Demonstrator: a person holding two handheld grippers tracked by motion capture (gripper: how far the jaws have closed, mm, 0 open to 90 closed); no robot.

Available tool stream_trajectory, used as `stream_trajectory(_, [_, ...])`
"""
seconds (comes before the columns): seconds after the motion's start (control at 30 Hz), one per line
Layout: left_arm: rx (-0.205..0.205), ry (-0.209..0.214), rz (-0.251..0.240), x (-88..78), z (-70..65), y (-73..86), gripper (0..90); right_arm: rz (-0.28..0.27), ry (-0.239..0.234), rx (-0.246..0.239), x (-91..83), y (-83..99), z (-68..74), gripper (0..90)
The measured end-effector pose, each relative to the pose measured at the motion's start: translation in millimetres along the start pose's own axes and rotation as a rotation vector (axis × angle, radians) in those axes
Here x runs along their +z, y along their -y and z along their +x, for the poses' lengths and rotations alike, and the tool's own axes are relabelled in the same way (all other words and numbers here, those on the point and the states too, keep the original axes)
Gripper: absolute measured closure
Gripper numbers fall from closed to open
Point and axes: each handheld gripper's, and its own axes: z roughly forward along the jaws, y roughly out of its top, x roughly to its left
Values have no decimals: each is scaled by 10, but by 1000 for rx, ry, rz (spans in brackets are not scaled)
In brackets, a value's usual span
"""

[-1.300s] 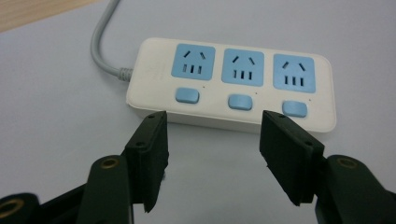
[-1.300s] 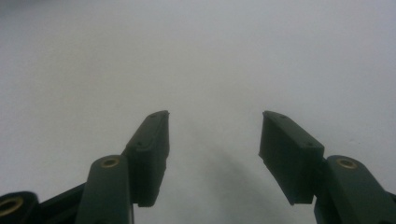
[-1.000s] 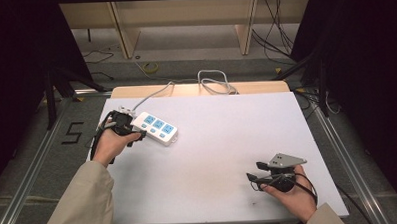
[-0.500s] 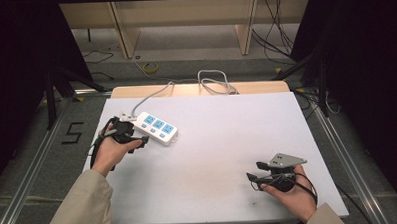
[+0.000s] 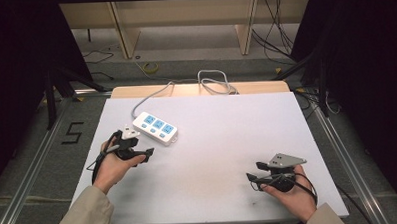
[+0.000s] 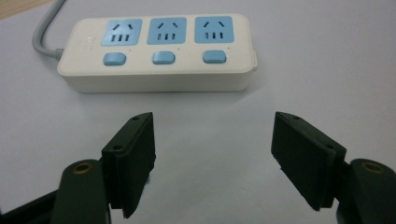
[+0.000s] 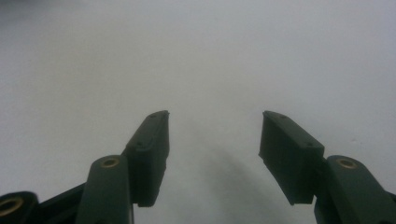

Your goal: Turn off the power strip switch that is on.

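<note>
Standing wide apart with nothing between them, the jaws of the left gripper (image 6: 213,161) have just been opening; the power strip (image 6: 159,51) lies just ahead of it. The right gripper (image 7: 212,158) is released too.

High cam: fixed above my side, looks forward and down, takes in whole white rectangular table (image 5: 227,141), floor beyond. Far off.

Cam on my left black two-jaw gripper (image 6: 212,154): low, close, looks along jaws at white three-socket power strip with blue buttons (image 6: 159,51), just ahead. High view shares same strip (image 5: 157,127).

Cam on my right black two-jaw gripper (image 7: 212,149): low, close, faces bare tabletop. Shared with high view: table surface.
</note>
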Motion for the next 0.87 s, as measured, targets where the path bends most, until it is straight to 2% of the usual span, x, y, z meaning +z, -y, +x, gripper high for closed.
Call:
stream_trajectory(0.37, [49,25,-42,-74,-250,297,275,5,-3,-3,3,5,3,432])
stream_trajectory(0.57, [49,27,-55,-125,-339,454,264,6,-5,-6,8,5,4,432])
stream_trajectory(0.87, [42,22,-34,-119,-421,501,236,1,-2,0,-2,7,8,430])
